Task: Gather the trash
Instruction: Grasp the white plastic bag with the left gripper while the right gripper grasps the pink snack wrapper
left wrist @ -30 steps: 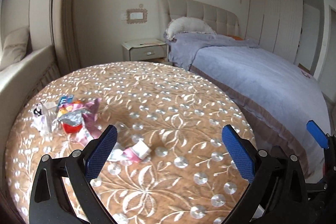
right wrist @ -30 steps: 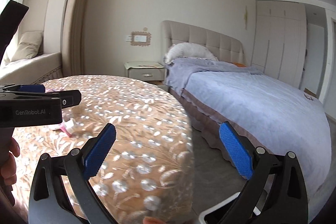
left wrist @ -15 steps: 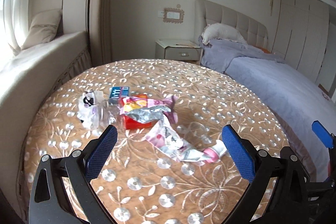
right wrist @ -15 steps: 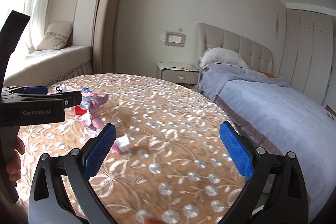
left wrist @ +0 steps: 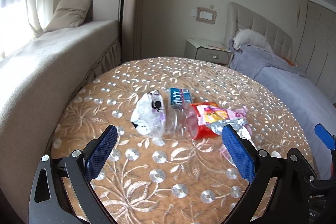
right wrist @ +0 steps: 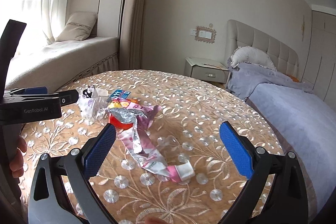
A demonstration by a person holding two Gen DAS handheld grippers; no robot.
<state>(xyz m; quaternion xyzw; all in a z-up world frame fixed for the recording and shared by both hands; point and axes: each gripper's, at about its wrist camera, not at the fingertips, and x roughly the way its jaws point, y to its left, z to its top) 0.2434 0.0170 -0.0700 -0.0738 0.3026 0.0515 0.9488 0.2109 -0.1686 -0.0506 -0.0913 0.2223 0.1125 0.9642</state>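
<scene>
Hovering over the round embroidered surface (left wrist: pixel 189 182), I am keeping both sets of jaws spread wide and holding nothing. My left gripper (left wrist: pixel 168 152) is pointing at the near edge of the trash pile (left wrist: pixel 184 117), which is lying left of the surface's middle; my right gripper (right wrist: pixel 166 148) is hanging over the long pink wrapper (right wrist: pixel 151 152) trailing out of that pile toward me.

I am judging all of it as light and limp. The wrapper looks thin and slick, likely to slide on the cloth, so I am favouring its folded white end (right wrist: pixel 185 170), where the layers are doubled. The clear plastic bottle (left wrist: pixel 180 121) looks crushable and springy; its middle seems the safest place to pinch. The white bag (left wrist: pixel 147 112), the blue pack (left wrist: pixel 179 96) and the red snack packet (left wrist: pixel 206 119) are touching or overlapping one another, so lifting one may be dragging its neighbours.

No bin is showing. The window seat (left wrist: pixel 42 60) is crowding the left side, the bed (right wrist: pixel 294 110) the right.
</scene>
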